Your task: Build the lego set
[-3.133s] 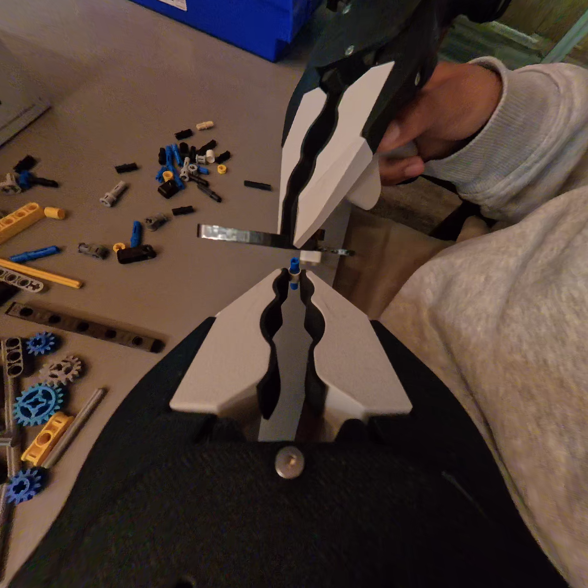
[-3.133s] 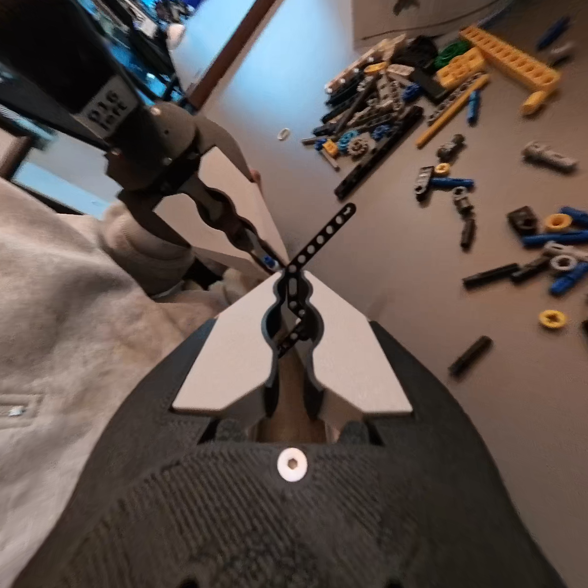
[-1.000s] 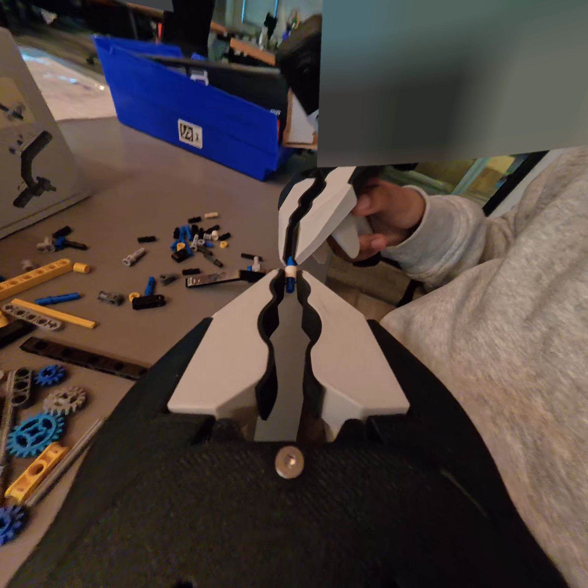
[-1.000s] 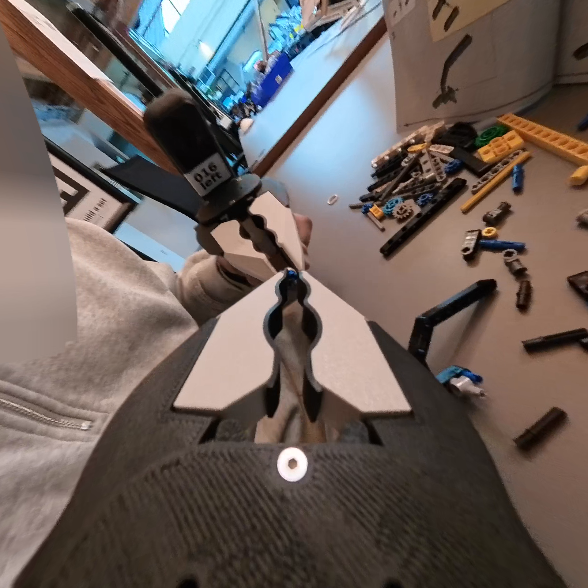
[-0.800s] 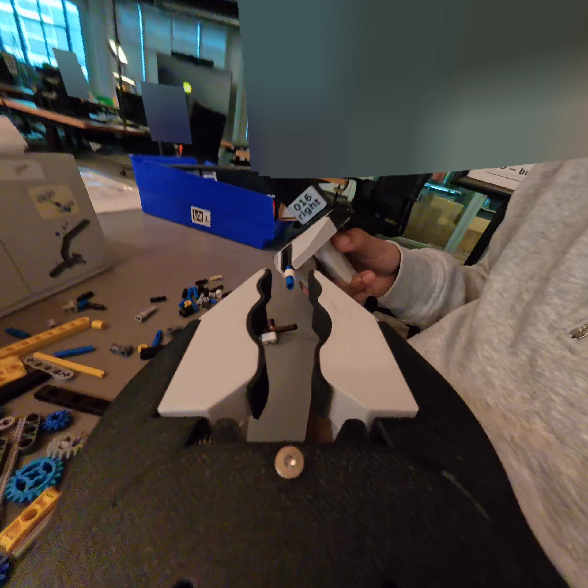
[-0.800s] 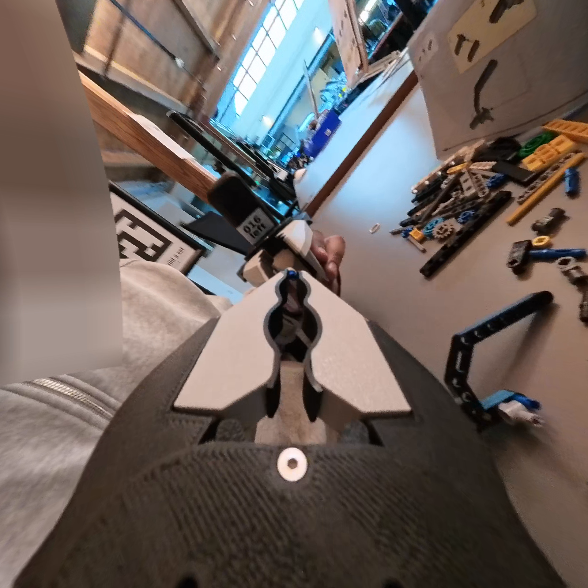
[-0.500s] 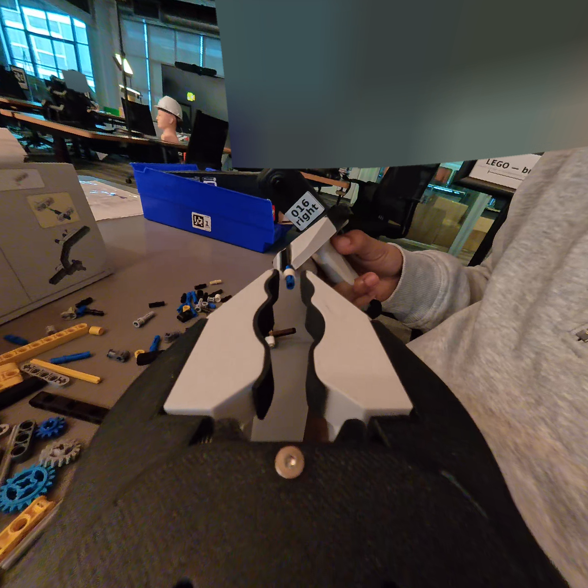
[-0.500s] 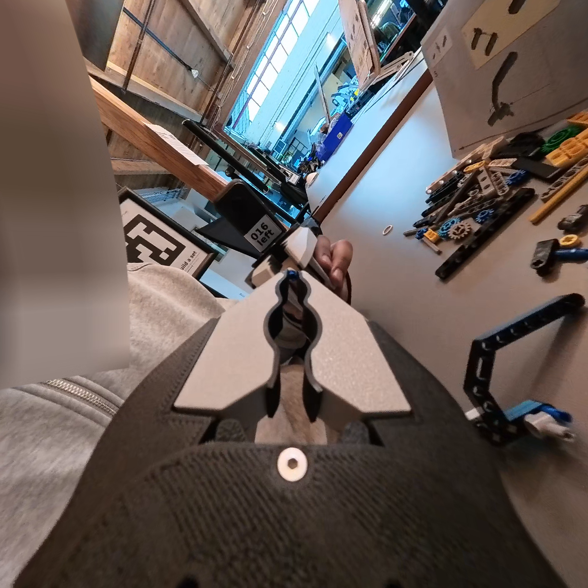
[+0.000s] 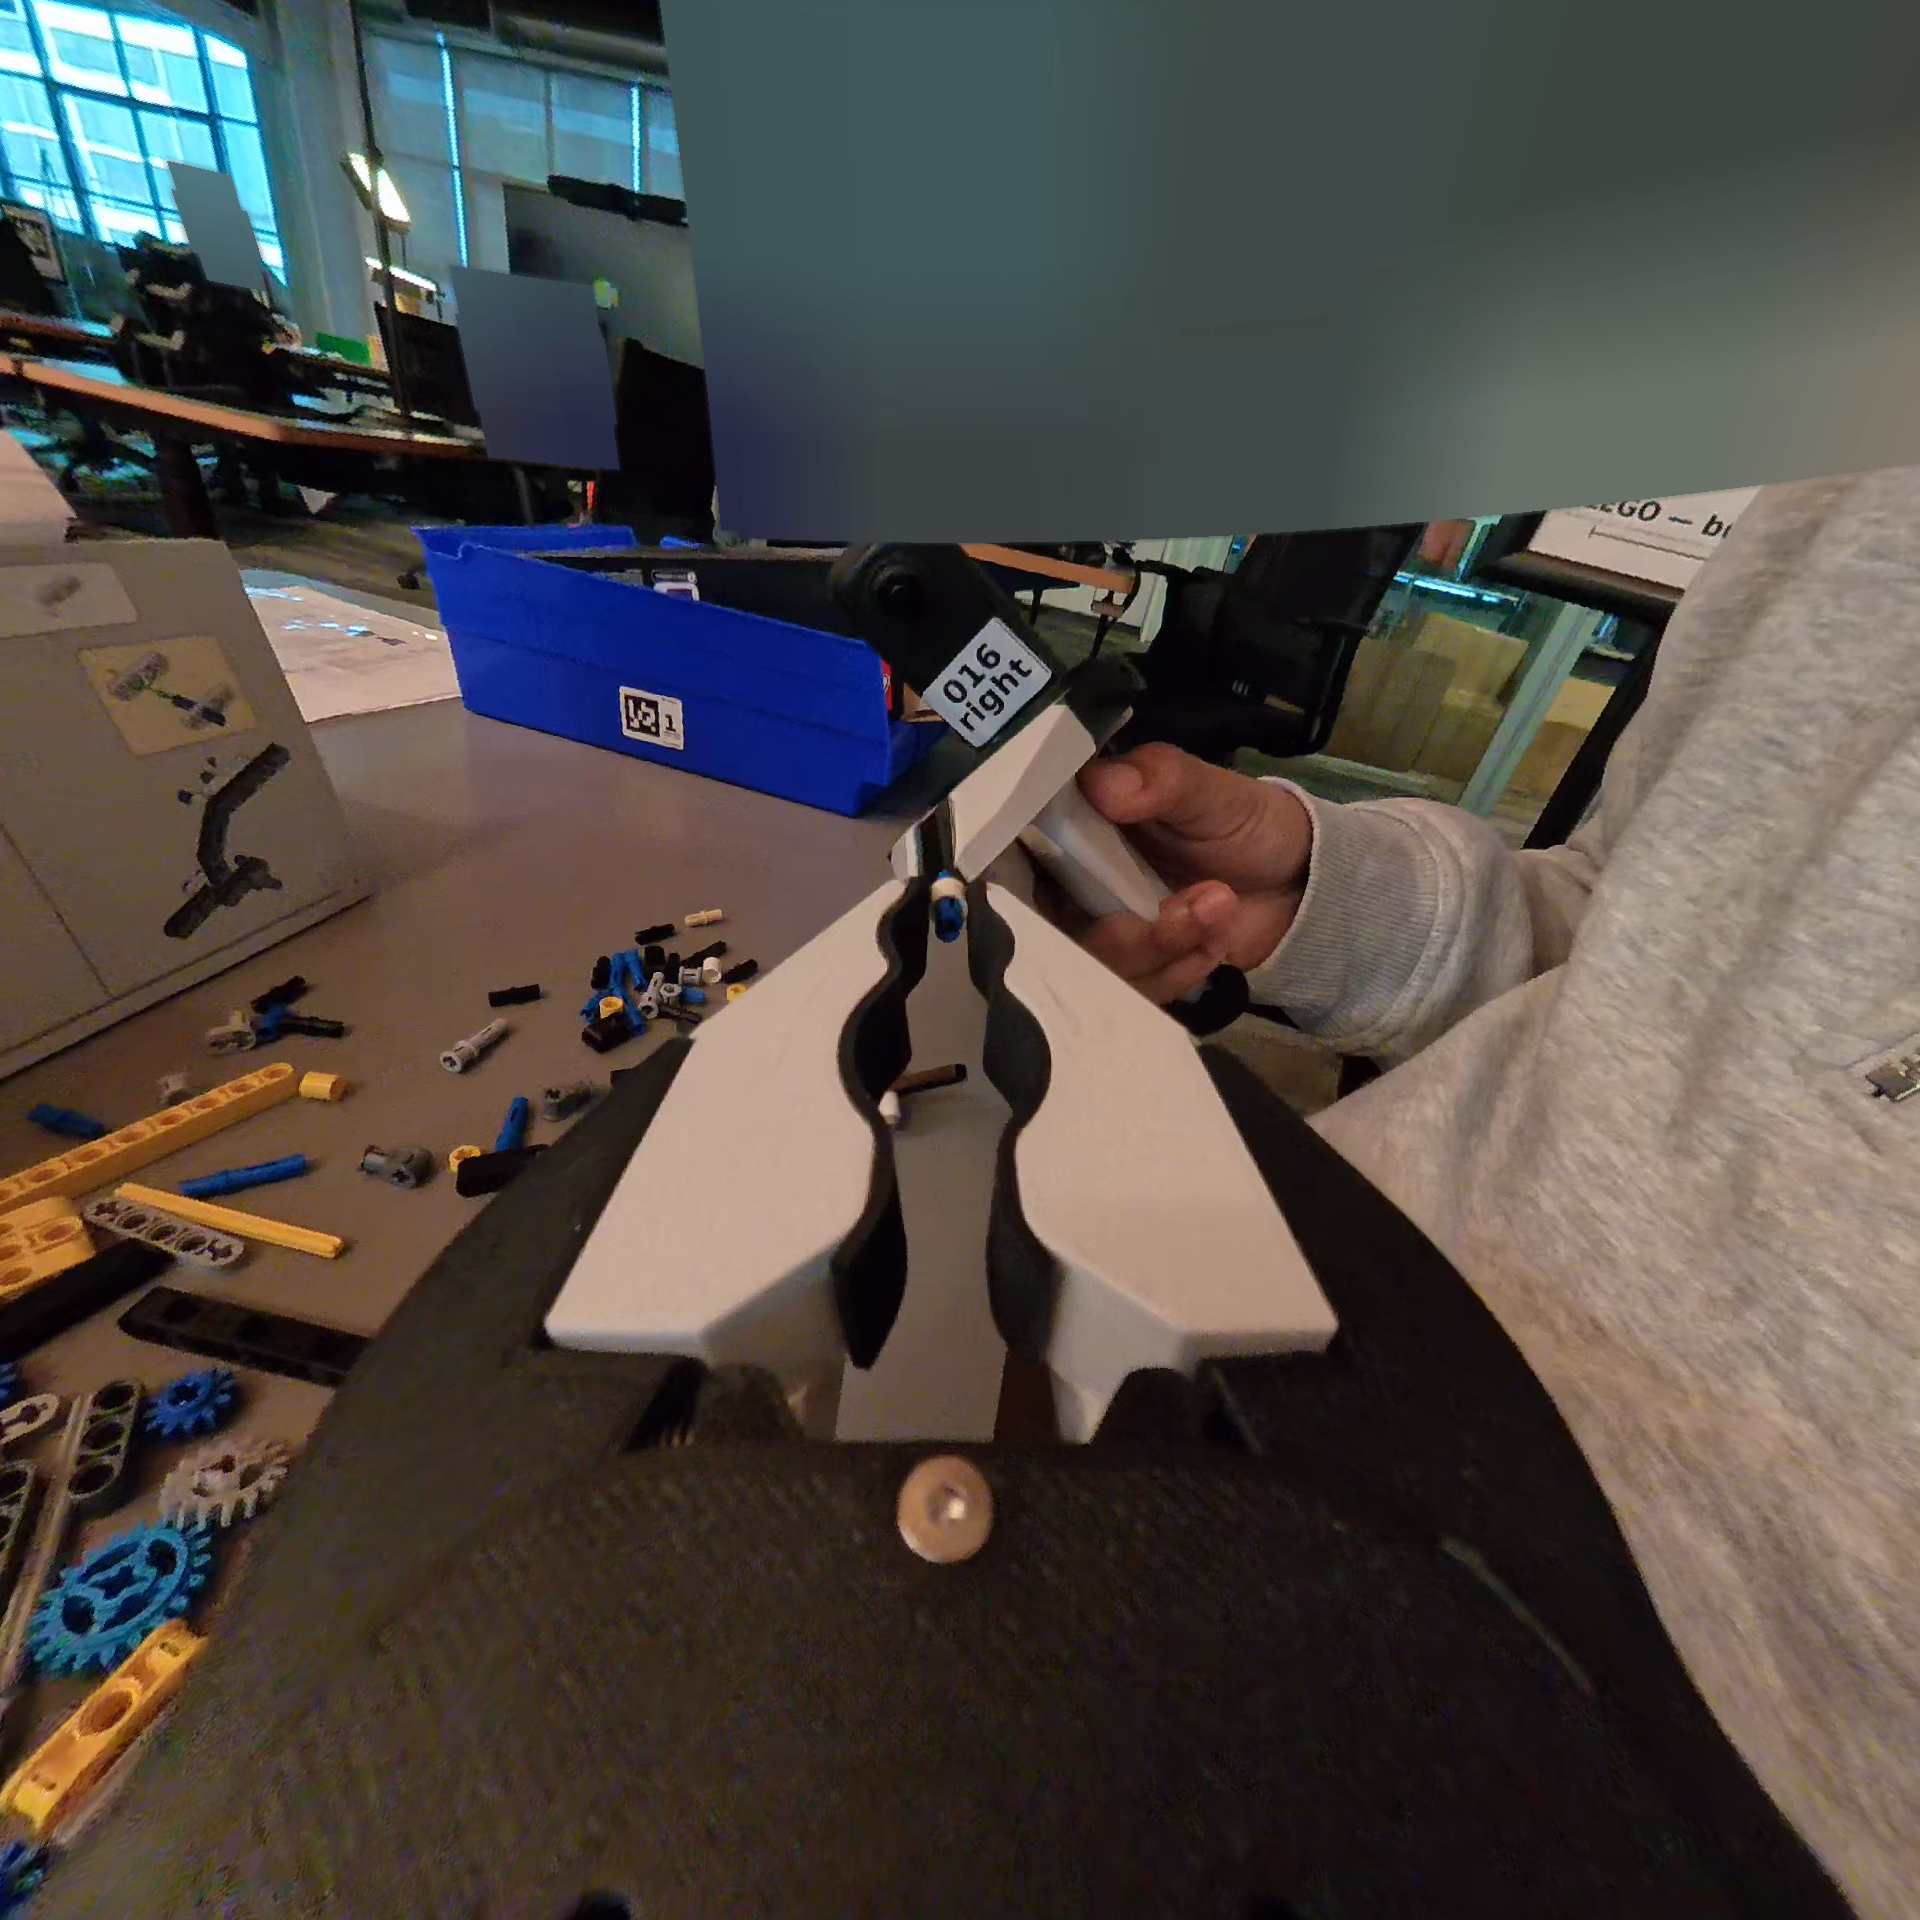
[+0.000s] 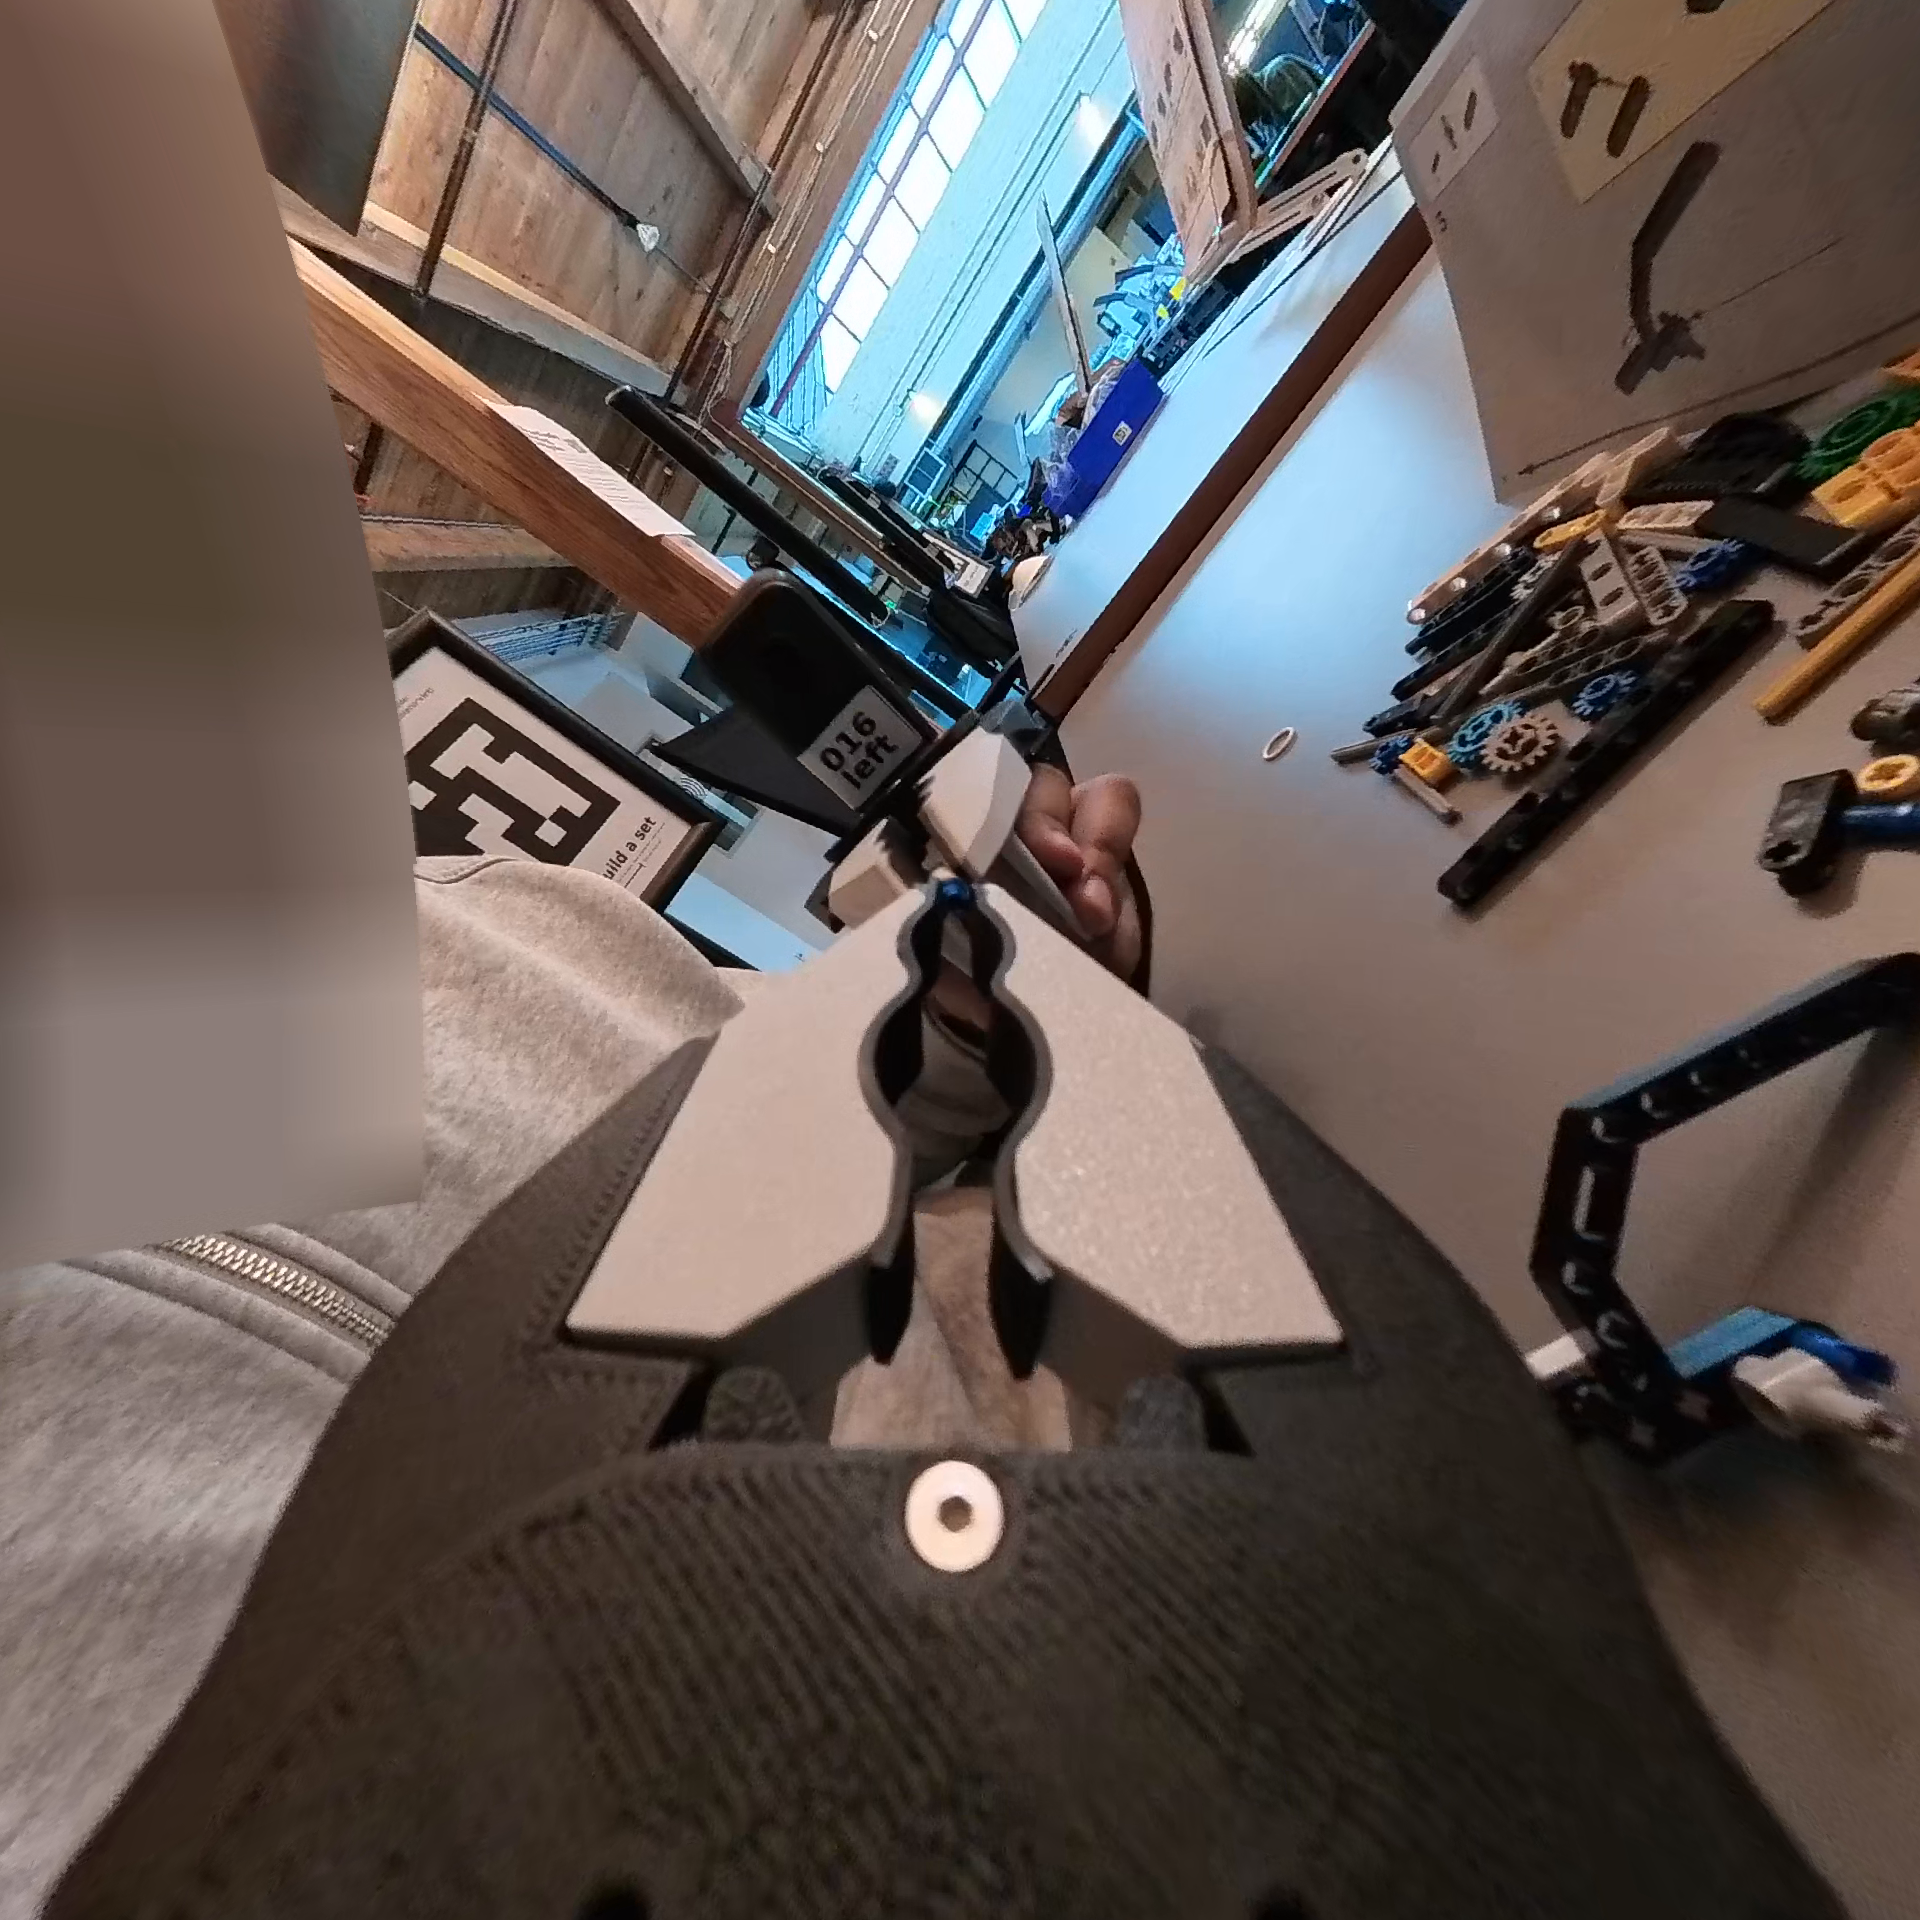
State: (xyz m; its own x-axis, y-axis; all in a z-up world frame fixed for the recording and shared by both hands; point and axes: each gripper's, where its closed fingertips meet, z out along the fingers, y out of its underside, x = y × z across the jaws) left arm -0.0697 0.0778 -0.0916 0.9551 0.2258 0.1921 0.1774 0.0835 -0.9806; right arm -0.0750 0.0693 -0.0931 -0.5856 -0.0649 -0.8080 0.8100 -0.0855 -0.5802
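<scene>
Pinching a short blue pin (image 9: 947,914) (white collar), the right hand-held gripper (image 10: 954,896); left hand-held gripper (image 9: 943,906) narrowly parted.

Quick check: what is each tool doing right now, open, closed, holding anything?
Left tool: open, holding nothing; the pin sits between its tips.
Right tool: closed on the blue-and-white pin.

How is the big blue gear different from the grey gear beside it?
The big blue gear is clearly wider than the grey gear. The big blue gear is bright blue, the grey gear pale grey. Both have teeth all round and lie flat on the table.
</scene>
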